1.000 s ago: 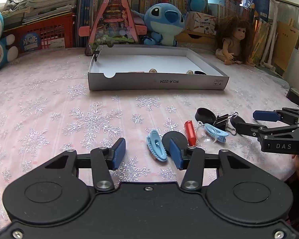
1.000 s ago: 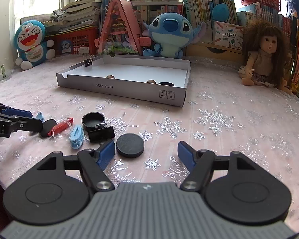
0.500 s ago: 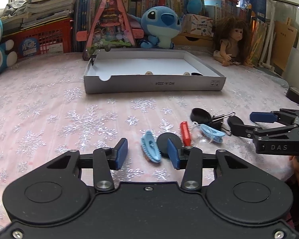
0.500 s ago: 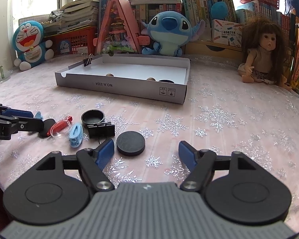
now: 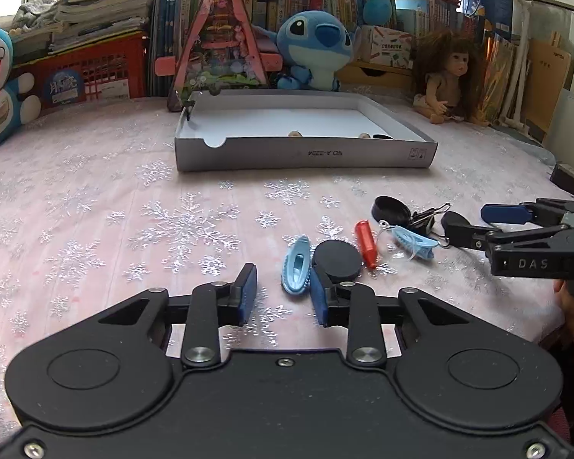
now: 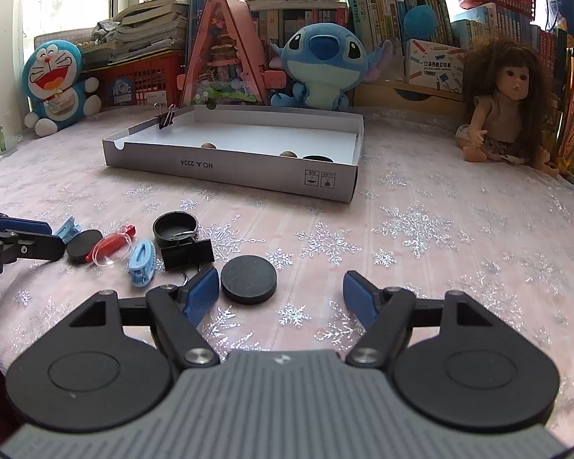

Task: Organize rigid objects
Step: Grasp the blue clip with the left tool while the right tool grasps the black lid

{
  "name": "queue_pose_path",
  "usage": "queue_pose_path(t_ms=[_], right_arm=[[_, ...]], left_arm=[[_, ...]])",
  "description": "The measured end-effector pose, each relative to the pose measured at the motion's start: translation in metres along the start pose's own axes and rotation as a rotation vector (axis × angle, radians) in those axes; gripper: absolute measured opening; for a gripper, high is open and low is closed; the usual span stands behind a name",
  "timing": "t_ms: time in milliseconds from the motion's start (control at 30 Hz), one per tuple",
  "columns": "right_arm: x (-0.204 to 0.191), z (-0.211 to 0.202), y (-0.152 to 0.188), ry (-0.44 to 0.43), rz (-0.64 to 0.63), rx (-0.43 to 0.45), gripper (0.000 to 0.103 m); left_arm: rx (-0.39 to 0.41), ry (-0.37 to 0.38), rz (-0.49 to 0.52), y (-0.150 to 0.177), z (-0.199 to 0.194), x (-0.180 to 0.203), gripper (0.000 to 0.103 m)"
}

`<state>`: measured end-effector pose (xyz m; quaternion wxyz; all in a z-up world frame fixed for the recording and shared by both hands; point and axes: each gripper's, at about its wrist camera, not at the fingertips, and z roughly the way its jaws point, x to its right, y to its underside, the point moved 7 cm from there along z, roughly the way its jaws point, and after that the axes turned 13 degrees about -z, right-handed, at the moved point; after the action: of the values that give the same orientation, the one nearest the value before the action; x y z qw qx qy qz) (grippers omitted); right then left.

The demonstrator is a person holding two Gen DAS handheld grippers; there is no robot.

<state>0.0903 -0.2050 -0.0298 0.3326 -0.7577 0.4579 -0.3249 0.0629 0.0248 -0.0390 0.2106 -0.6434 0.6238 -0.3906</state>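
Note:
Small items lie on the snowflake cloth: a blue hair clip point(image 5: 296, 267), a black disc point(image 5: 336, 261), a red tube point(image 5: 366, 243), a second blue clip point(image 5: 415, 240), a black binder clip point(image 6: 187, 253), a black cap point(image 5: 391, 209) and another black disc point(image 6: 249, 279). My left gripper point(image 5: 282, 295) is open and empty, low over the cloth just in front of the first clip and disc. My right gripper point(image 6: 281, 294) is open and empty, its left finger beside the second disc. A white cardboard box point(image 5: 306, 153) stands behind; a few small things lie inside it.
Behind the box stand a pink triangular toy house point(image 5: 220, 38), a Stitch plush point(image 5: 313, 49), a doll point(image 5: 453, 76) and a Doraemon plush point(image 6: 57, 84), before red crates and bookshelves. A binder clip point(image 6: 165, 114) sits on the box's far left corner.
My left gripper has moved forward, closer to the blue clip and black disc, and has narrowed somewhat. My right gripper has edged forward toward the other disc.

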Motion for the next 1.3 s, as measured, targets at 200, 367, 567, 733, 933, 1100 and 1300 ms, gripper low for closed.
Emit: queue_pose_path(t_ms=[200, 367, 567, 733, 933, 1100, 1300], right_arm=[[0.000, 0.002, -0.002, 0.000, -0.004, -0.001, 0.082], [-0.001, 0.002, -0.001, 0.001, -0.003, -0.001, 0.082], [-0.002, 0.001, -0.001, -0.007, -0.006, 0.003, 0.082], [-0.007, 0.000, -0.003, -0.038, -0.007, 0.008, 0.075], [-0.014, 0.000, -0.005, -0.061, -0.014, 0.017, 0.060], [-0.019, -0.001, -0.007, -0.067, -0.023, 0.025, 0.037], [-0.018, -0.001, -0.008, -0.056, -0.024, 0.031, 0.037]], left_arm=[[0.016, -0.022, 0.019, 0.002, 0.001, 0.001, 0.029], [0.020, -0.023, 0.022, -0.001, 0.006, 0.005, 0.029], [0.026, -0.035, 0.036, -0.002, 0.011, 0.009, 0.029], [0.026, -0.038, 0.033, -0.004, 0.015, 0.010, 0.029], [0.021, -0.029, 0.027, -0.006, 0.018, 0.011, 0.027], [0.022, -0.029, 0.021, -0.006, 0.018, 0.013, 0.019], [0.020, -0.037, -0.005, -0.009, 0.018, 0.011, 0.015]])
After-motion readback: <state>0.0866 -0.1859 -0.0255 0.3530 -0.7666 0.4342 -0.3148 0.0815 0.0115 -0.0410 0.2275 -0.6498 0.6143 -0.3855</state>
